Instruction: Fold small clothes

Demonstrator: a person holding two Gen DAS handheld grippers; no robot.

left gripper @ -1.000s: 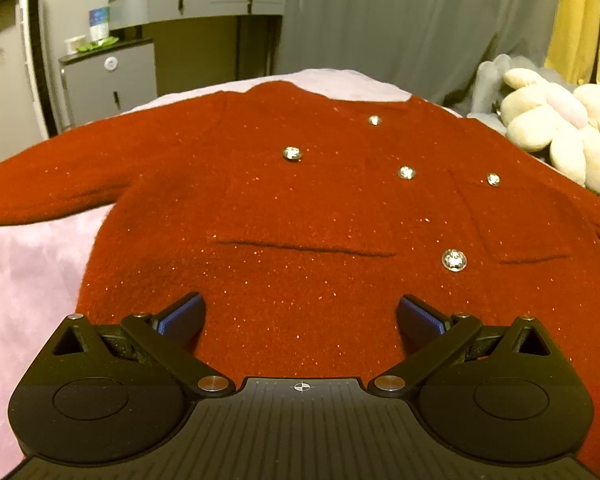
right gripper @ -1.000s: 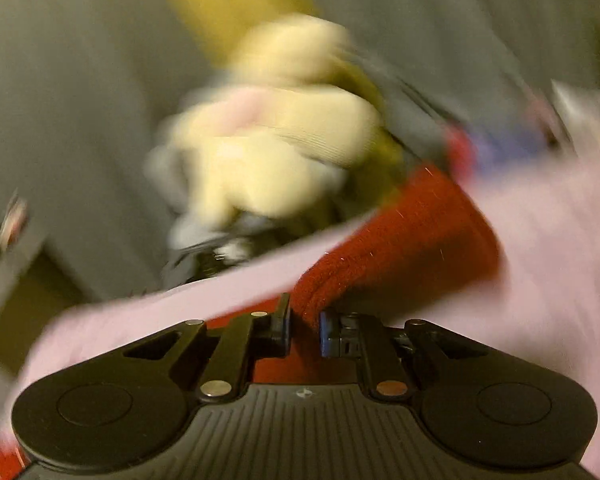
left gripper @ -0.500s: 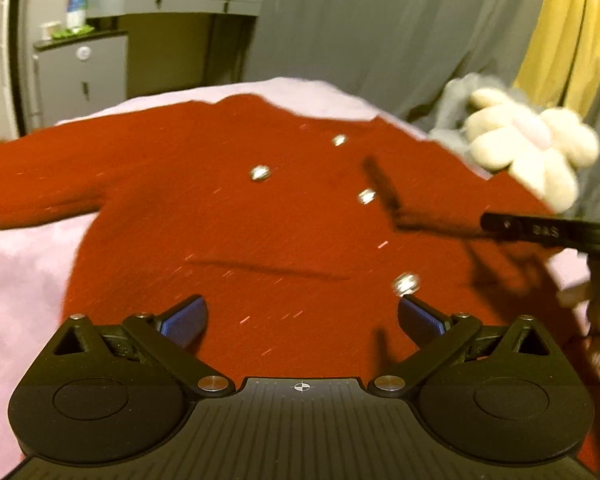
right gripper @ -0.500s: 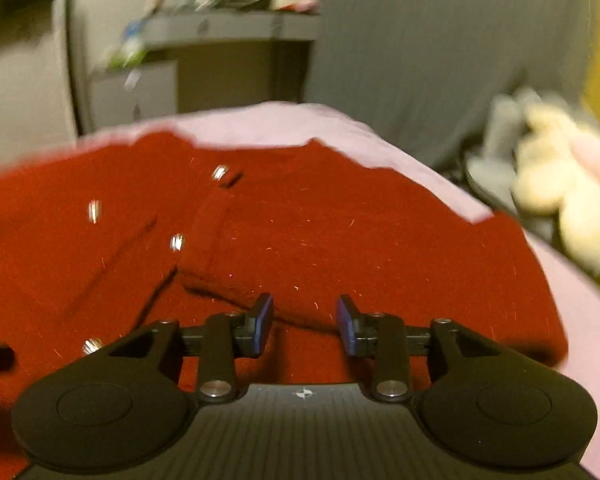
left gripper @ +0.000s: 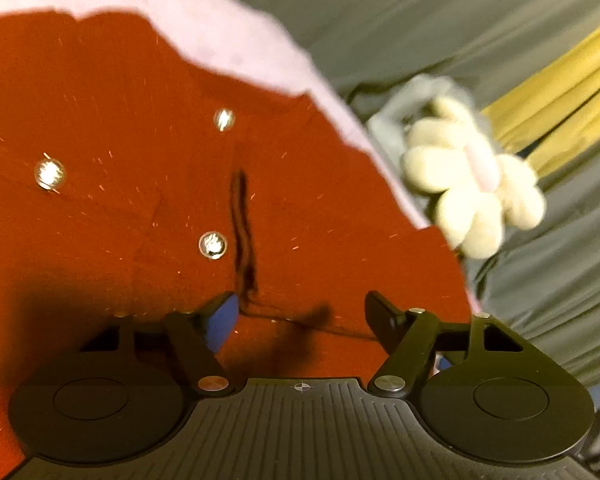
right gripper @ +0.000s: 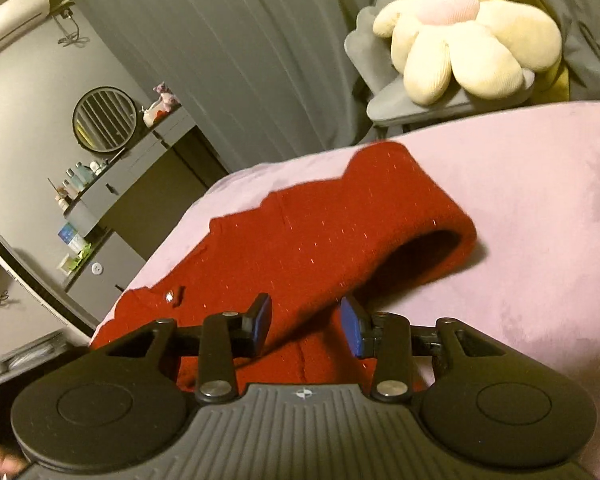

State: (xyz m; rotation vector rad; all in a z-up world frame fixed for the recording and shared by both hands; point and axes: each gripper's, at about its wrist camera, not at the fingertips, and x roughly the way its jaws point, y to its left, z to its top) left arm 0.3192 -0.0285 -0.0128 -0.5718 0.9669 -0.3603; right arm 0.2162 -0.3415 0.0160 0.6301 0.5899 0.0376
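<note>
on the left, a red sweater (left gripper: pixel 140 160) lying flat and face up on a pink bed cover (left gripper: pixel 228 36), shiny buttons (left gripper: pixel 213 245) showing. spread out like that so the sides can be turned in one at a time, most likely. a dark line down the front (a fold edge or a shadow, too blurry to say).

low in that same view, the left tool (left gripper: pixel 300 316), tipped down over the lower part of the sweater. jaws closing now, still spread, red cloth seen in the gap but not pinched by the blue pads (left gripper: pixel 222 320). probably lining up to take hold of an edge there.

off to the side, past the bed edge, a cream flower pillow (left gripper: pixel 472 184) on a grey seat, out of the way.

further right, in the other view, one sleeve (right gripper: pixel 400 216) folded over onto the body of the sweater, its cuff end puffed up in a round loop with a dark hollow under it. not pressed flat yet, so likely to spring back if left alone.

just under it, the right tool (right gripper: pixel 304 326), part way apart, pads on each side of the sleeve cloth and not squeezing it. looks let go, so the sleeve can rest where it was laid.

behind, on the far left of that view, a grey dresser (right gripper: pixel 112 184) with small bottles and a round mirror.
</note>
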